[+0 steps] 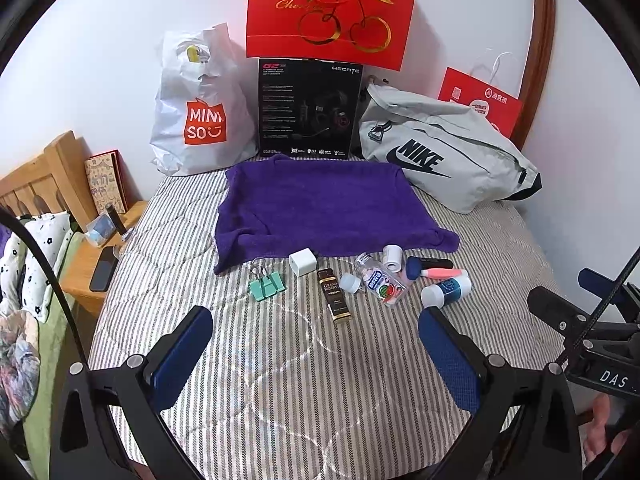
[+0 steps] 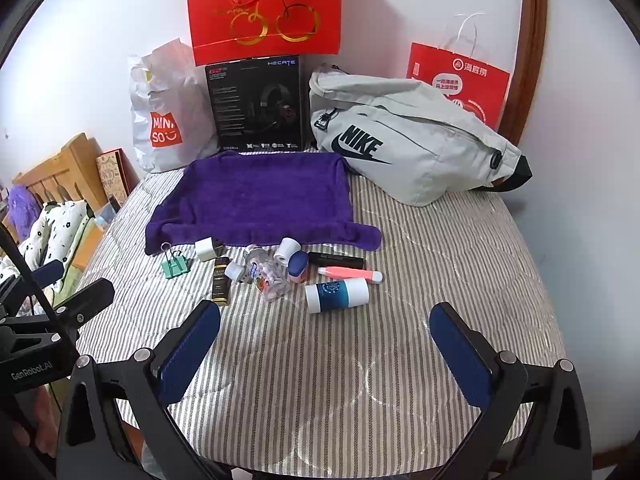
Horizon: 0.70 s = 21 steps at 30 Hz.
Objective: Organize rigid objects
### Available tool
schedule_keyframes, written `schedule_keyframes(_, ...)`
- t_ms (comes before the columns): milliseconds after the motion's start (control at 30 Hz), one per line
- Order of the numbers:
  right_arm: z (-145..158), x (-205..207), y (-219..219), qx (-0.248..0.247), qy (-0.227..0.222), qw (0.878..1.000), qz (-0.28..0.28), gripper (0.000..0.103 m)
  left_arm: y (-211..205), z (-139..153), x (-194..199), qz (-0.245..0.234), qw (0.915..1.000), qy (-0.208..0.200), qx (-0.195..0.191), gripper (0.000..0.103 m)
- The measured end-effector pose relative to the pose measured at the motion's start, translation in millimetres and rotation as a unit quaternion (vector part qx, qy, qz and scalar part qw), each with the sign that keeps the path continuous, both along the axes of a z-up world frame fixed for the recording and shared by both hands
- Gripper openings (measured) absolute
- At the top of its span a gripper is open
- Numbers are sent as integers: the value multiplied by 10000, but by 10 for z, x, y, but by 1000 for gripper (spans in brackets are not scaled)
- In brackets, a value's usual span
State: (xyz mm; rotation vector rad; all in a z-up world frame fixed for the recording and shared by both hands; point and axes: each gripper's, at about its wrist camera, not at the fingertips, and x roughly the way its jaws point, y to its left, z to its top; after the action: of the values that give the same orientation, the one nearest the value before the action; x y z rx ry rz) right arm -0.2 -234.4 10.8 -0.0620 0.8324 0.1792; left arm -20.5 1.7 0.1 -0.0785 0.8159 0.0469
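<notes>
— Ahead of the left gripper (image 1: 316, 344), what lies on the striped bedcover (image 1: 280, 380)?
— A green binder clip (image 1: 267, 285), a white cube charger (image 1: 303, 262), a brown sachet (image 1: 334, 296) and a clear candy bottle (image 1: 380, 280), all small and hard, just short of the purple towel (image 1: 320, 204); its fingers spread wide, empty.
— And the right gripper (image 2: 325, 344)?
— Wide too, empty; a white-and-blue tube (image 2: 337, 289) lies just ahead of it, a pink marker (image 2: 350, 274) beyond

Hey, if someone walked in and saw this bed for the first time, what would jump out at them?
Probably the purple towel spread flat on the striped bedcover, with a jumble of small items along its near edge, like the green binder clip and blue-and-white tube. Behind it, a big red gift bag sits atop a black headset box against the wall.
</notes>
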Motion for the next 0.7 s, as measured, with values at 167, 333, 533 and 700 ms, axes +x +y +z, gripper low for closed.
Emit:
schedule_keyframes(167,8,-11,-3,2,-18,10000,13,103,6,11,-2,15,10000,10,55,103)
schedule_keyframes(333,5,-22,4,-6,-27,10000,30,103,19,29,-7,37,10000,2,77,103)
schedule_keyframes(533,-6,-28,0,-19,-22,10000,38,103,52,50,-17,48,9999,-6,94,103)
schedule_keyframes(700,-12,-35,3,-12,-20,10000,45,103,64,52,-23,59,9999,-8,105,103)
